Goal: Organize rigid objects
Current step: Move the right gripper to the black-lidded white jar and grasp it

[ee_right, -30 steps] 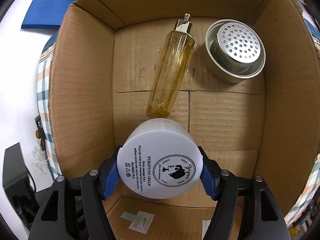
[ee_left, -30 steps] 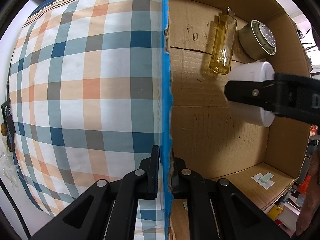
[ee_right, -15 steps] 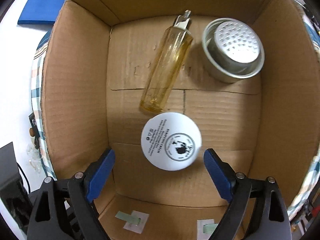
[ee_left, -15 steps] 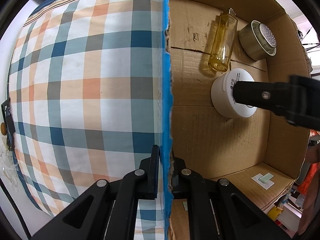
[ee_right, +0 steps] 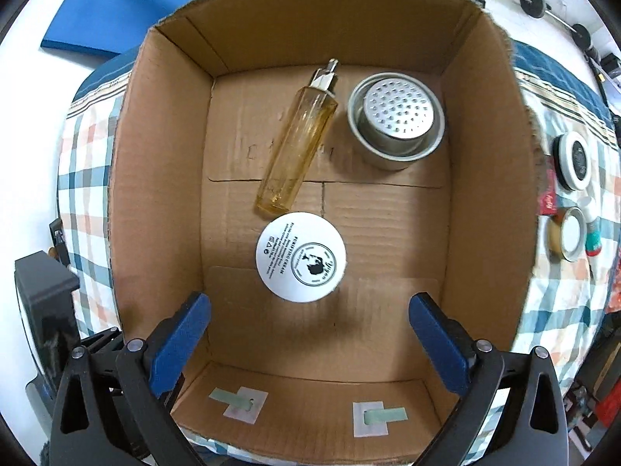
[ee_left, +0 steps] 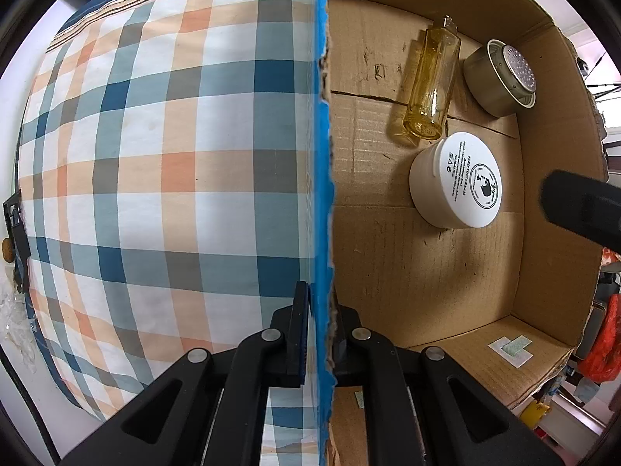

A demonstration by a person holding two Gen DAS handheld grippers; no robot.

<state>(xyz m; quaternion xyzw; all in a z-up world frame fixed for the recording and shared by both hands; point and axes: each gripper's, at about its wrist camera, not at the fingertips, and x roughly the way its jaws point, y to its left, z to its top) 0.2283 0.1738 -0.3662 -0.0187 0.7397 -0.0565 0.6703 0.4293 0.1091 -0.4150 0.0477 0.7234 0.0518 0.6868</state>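
Observation:
A white cream jar (ee_right: 300,257) stands on the floor of the cardboard box (ee_right: 163,194), just below a yellow glass bottle (ee_right: 297,147) lying on its side and a metal strainer cup (ee_right: 396,120). My right gripper (ee_right: 308,334) hovers above the jar, its jaws still opening wide, with nothing between the blue pads. My left gripper (ee_left: 320,318) is shut on the box's blue-taped side wall (ee_left: 322,155). The jar (ee_left: 458,180), bottle (ee_left: 431,85) and cup (ee_left: 500,77) also show in the left wrist view, with a right finger (ee_left: 582,209) at the edge.
The box sits on a checked tablecloth (ee_left: 155,174). Right of the box lie more items: a black-and-white round tin (ee_right: 574,159), a small open jar (ee_right: 568,233) and a red packet (ee_right: 547,200). A blue mat (ee_right: 112,19) lies beyond the box.
My right gripper let go of the white cream jar, spread its jaws wide and rose; the jar now rests on the box floor. The left gripper kept still on the wall.

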